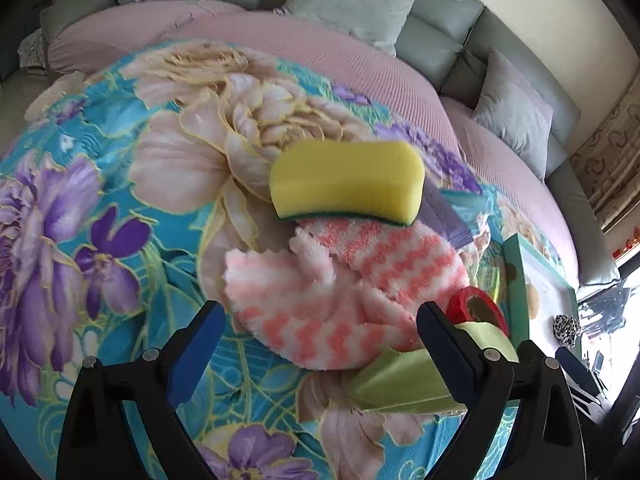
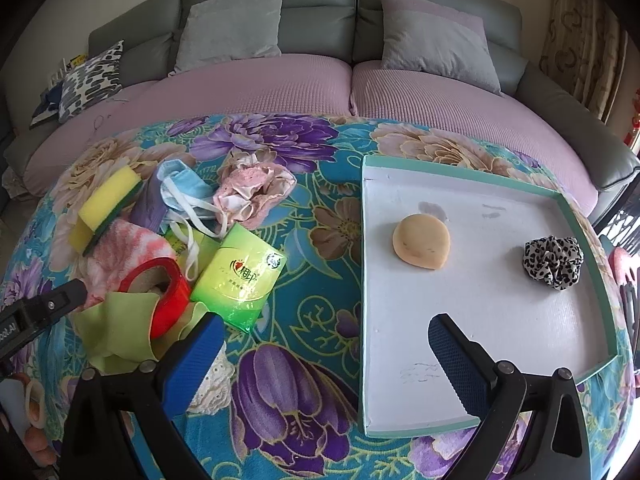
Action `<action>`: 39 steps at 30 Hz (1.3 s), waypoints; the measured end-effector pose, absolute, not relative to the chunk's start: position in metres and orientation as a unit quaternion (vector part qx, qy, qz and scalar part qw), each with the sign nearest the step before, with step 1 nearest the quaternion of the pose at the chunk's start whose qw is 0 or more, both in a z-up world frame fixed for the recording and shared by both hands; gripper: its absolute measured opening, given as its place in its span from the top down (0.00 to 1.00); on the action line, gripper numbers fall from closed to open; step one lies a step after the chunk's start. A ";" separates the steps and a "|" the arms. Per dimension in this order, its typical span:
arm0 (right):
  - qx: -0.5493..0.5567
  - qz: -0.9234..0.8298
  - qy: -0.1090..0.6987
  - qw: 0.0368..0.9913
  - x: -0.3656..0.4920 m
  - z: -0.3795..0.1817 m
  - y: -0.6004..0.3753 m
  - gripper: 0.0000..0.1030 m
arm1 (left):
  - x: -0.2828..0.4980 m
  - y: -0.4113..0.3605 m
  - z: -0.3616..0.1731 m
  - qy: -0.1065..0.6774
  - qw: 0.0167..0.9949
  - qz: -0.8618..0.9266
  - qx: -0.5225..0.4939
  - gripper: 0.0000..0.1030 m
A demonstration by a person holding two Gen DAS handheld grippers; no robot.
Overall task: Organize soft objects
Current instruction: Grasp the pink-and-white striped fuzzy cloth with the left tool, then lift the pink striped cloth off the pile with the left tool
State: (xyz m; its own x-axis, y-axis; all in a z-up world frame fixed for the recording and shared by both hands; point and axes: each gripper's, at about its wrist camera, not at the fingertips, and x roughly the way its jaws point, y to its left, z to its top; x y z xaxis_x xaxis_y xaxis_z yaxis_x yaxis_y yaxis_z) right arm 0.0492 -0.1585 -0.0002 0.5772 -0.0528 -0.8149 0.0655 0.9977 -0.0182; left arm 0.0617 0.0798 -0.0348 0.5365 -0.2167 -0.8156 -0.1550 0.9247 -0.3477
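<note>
Floral bench ahead: your left tongs [image 1: 320, 320] gape empty over the limp, light cloth [image 1: 320, 300], so pinch a bunched fold; right tongs [image 2: 328, 344] also apart.

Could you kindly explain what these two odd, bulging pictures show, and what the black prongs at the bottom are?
Each picture comes from a fisheye camera on a hand-held gripper, looking along its two prongs. A person holds one in each hand; there is no robot.

The left gripper hovers open over a pink-and-white cloth, with a yellow sponge behind it. The right gripper is open near a white tray holding a beige pad and a spotted scrunchie.

Everything lies on a flowered blanket. Neither gripper holds anything.
</note>
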 end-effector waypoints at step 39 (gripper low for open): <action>0.009 -0.032 0.452 0.891 0.049 0.003 -0.162 0.00 | 0.049 0.065 0.008 0.403 0.898 -0.070 -0.165 0.79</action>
State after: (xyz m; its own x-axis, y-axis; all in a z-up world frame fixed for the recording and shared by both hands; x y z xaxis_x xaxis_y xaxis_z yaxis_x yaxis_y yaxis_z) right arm 0.0487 -0.1615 0.0027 0.5890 -0.0488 -0.8066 0.0657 0.9978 -0.0124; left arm 0.0486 0.0648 0.0078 0.6662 -0.2582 -0.6996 -0.0079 0.9357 -0.3528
